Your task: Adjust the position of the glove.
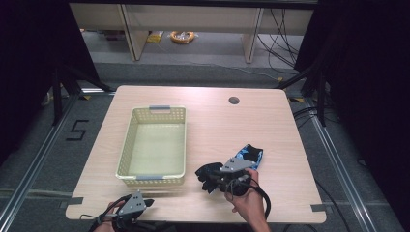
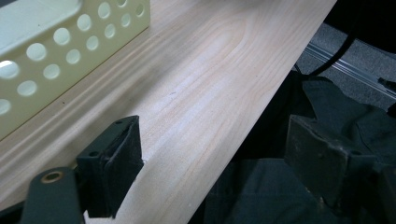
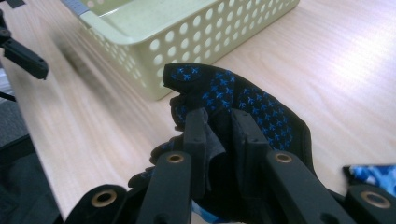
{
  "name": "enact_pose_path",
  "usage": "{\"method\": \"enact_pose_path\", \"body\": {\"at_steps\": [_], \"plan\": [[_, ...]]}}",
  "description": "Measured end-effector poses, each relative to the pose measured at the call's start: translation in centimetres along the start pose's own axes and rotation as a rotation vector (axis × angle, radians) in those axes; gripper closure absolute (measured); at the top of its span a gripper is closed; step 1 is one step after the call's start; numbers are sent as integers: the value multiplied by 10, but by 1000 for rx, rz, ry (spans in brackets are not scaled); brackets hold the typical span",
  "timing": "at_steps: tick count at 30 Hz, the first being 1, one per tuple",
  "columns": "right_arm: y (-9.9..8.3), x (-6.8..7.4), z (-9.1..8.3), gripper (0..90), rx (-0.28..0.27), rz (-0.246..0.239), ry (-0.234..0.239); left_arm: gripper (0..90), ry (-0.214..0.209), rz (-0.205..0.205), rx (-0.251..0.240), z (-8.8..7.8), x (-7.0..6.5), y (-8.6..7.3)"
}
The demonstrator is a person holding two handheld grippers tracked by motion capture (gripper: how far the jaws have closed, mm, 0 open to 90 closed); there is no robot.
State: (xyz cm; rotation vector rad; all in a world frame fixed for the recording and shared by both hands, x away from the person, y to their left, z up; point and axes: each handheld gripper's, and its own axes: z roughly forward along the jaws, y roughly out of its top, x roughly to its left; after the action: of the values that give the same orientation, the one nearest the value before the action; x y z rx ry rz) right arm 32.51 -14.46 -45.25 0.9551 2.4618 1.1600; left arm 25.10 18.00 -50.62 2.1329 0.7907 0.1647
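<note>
A black glove (image 1: 204, 170) with a small blue print hangs bunched just above the table, right of the basket's near corner. My right gripper (image 1: 213, 180) is shut on it. In the right gripper view the two jaws pinch the glove (image 3: 233, 91) at its cuff, the right gripper (image 3: 219, 119) pointing toward the basket. A second glove (image 1: 251, 155), patterned blue and white, lies flat on the table just behind the right hand. My left gripper (image 1: 146, 205) rests at the table's near edge, open, with nothing between its jaws; in its own view the left gripper (image 2: 215, 149) straddles that edge.
A pale yellow perforated basket (image 1: 126, 145) stands left of centre, nothing in it; its wall (image 2: 70, 46) is close to the left gripper and its corner (image 3: 187, 32) is just ahead of the held glove. A cable hole (image 1: 234, 100) lies at the table's far side.
</note>
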Motion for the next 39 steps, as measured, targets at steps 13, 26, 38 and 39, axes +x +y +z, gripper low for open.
{"method": "enact_pose_path", "body": {"at_steps": [13,26,38,39], "plan": [[-25,15,6,772,67,64,-52,185,5,40,17,-1,3,0],[-41,26,29,660,116,143,-33,184,-3,35,13,1,1,0],[-30,3,2,474,18,104,-53,183,-6,34,13,1,1,0],[-29,-1,-2,474,-3,127,-51,183,-6,34,13,1,1,0]]}}
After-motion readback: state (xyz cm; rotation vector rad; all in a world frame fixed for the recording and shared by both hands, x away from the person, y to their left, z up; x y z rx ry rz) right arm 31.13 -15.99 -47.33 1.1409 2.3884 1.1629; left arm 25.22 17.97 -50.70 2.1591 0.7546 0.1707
